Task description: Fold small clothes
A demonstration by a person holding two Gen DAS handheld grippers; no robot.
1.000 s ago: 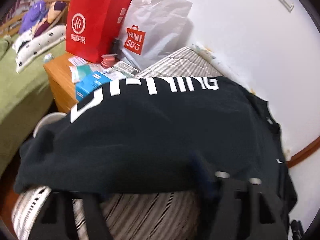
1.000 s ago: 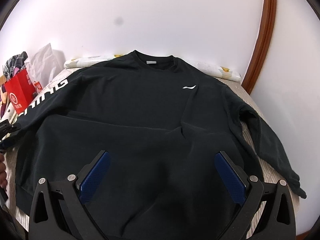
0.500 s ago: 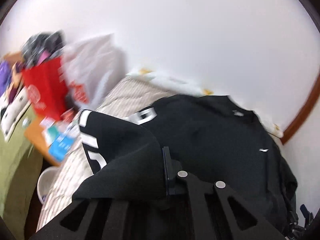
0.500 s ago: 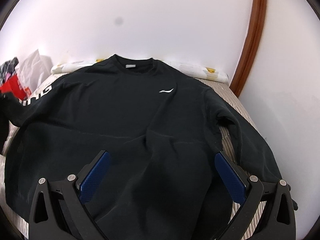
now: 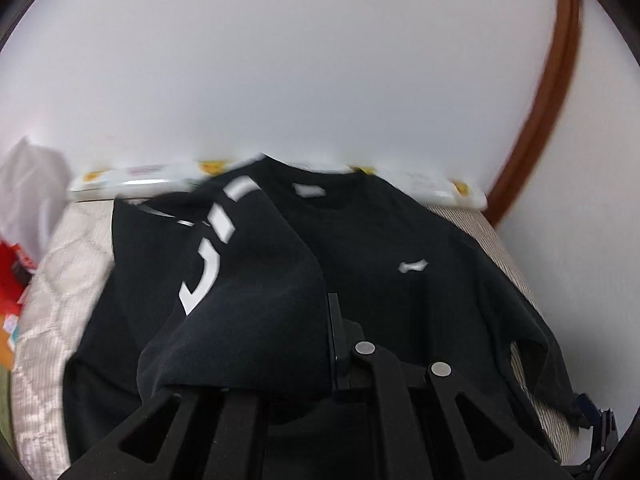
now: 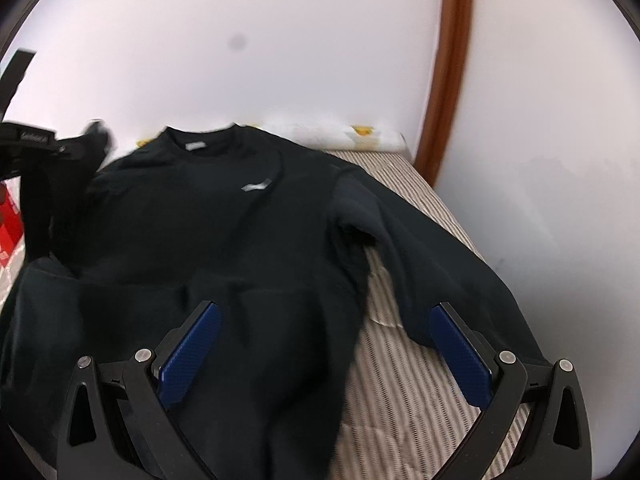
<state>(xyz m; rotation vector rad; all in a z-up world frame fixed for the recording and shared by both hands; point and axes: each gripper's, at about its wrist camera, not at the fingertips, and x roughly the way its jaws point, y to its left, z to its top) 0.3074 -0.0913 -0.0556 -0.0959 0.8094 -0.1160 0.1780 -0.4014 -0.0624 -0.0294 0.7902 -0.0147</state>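
Left gripper (image 5: 330,344) is pinching the lettered sleeve (image 5: 240,280) of the black sweatshirt (image 6: 224,220); right gripper (image 6: 324,344) is hovering wide open, holding nothing.

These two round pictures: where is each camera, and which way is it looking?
Left wrist view: sits on the left gripper, looking down at the black sweatshirt; its own gripper, shut on the lettered sleeve, shows.
Right wrist view: sits on the right gripper, looking down along its open blue fingers; the left gripper appears at far left.
Both share the sweatshirt, striped bed, white wall and brown trim.
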